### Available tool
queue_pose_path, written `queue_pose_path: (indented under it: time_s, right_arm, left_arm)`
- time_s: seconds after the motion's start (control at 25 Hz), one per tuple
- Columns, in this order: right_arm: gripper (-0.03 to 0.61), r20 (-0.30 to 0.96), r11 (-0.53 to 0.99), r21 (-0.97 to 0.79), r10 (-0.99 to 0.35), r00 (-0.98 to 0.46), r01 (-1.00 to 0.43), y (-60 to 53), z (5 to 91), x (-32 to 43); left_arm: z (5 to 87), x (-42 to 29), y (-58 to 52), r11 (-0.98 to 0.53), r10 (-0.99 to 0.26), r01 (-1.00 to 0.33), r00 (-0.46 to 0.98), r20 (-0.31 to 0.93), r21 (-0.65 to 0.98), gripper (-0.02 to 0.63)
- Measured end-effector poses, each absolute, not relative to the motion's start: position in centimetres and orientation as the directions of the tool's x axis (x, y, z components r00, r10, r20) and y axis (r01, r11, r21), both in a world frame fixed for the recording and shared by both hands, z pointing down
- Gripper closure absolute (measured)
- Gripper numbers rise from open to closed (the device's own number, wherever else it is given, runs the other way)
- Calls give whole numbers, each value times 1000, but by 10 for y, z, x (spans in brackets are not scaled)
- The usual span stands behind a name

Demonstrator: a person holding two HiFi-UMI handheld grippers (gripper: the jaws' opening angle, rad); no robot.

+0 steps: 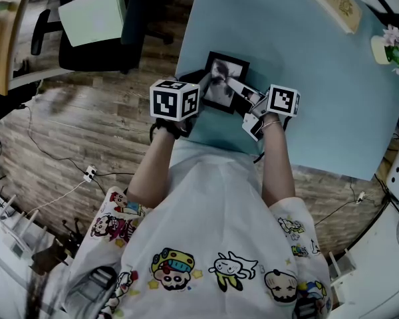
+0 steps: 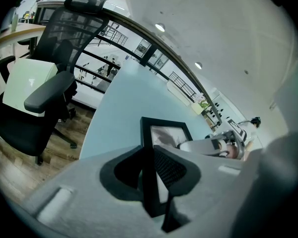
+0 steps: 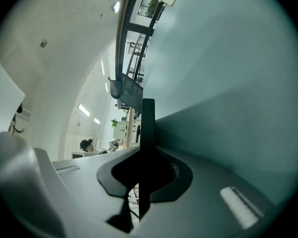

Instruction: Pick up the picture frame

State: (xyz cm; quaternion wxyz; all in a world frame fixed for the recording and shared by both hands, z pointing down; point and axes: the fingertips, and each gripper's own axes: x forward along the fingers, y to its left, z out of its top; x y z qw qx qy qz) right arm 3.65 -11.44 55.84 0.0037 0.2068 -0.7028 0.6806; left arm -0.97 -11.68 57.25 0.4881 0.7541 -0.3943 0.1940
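Frame: black rectangular picture frame (image 1: 225,77) on the light blue table (image 1: 306,78), spanning between my grippers.
Left gripper (image 1: 203,88): clamped on its left edge.
Right gripper (image 1: 238,88): clamped on its right edge.

Bright, even light from ceiling lamps (image 2: 160,28); strong fisheye bending, black vignette corners; foreground soft.

The picture frame (image 1: 218,85) is matt black with glossy glazing, the table (image 1: 306,85) smooth matt, the floor (image 1: 86,125) wood-grained.
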Motion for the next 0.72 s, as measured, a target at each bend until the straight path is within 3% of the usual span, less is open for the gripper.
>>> queue_pose_path:
  time_s: [0.72]
  right_arm:
    - [540,355,5,-927,-302,-885,-374,-114,549,43]
  left_arm:
    - [555,-12,-126,-271,-485,-809,583,652,522,528]
